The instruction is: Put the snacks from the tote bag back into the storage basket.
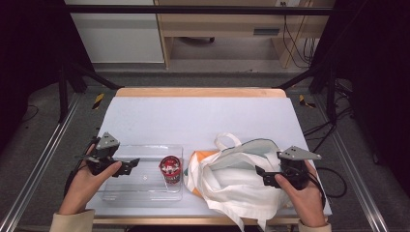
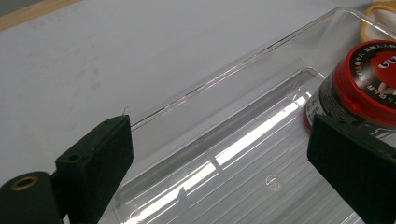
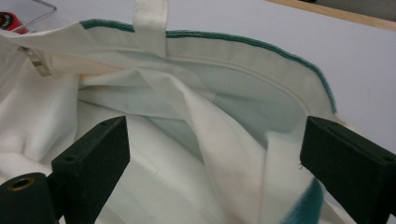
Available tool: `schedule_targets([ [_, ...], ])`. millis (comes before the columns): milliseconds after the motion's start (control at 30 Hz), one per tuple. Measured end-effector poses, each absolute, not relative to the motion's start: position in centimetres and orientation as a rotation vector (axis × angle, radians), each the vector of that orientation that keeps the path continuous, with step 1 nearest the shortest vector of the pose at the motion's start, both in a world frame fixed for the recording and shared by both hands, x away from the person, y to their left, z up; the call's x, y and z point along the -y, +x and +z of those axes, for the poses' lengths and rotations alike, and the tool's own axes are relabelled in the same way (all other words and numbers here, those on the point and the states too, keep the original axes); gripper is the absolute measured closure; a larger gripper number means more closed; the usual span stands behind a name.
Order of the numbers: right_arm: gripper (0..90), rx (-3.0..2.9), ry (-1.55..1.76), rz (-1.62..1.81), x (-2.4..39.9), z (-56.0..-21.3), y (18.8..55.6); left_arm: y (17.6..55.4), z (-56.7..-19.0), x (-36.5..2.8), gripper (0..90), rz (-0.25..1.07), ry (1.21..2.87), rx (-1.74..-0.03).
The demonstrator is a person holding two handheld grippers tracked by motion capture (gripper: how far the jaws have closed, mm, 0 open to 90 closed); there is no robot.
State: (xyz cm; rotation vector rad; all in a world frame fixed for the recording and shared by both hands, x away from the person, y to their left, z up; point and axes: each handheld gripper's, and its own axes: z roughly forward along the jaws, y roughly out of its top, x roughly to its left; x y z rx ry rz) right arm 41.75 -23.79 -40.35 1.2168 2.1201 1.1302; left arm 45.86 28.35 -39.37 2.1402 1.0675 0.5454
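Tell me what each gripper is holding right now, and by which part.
Nothing: the left gripper is open over the clear tray, the right gripper open over the cloth bag.

Clear tray [image 1: 113, 192], lower left of frame. Red-lidded dark can [image 1: 170, 169], centre. Cream bag [image 1: 237, 181] edged green, lower right. Orange item [image 1: 199, 155] beneath. Pale grey-blue table [image 1: 193, 121].

Open table [image 1: 193, 116] across the whole far half, toward 12 o'clock: free passage there. Near edge crowded: clear tray [image 1: 145, 191] at 7 o'clock, red-lidded can [image 1: 170, 169] standing inside its right end, blocking that corner; rest of tray floor bare. White tote bag [image 1: 232, 186] heaped at 5 o'clock, touching the tray's right side, mouth gaping toward 12, no gap between them
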Motion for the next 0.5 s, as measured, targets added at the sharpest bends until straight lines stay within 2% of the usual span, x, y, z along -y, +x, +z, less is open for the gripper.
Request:
schedule_targets([
  [500,8.2,-2.228,1.202,1.096,22.0,-42.2,42.5,46.0,-39.8,-27.9,7.1,0.530,2.177,-1.051],
])
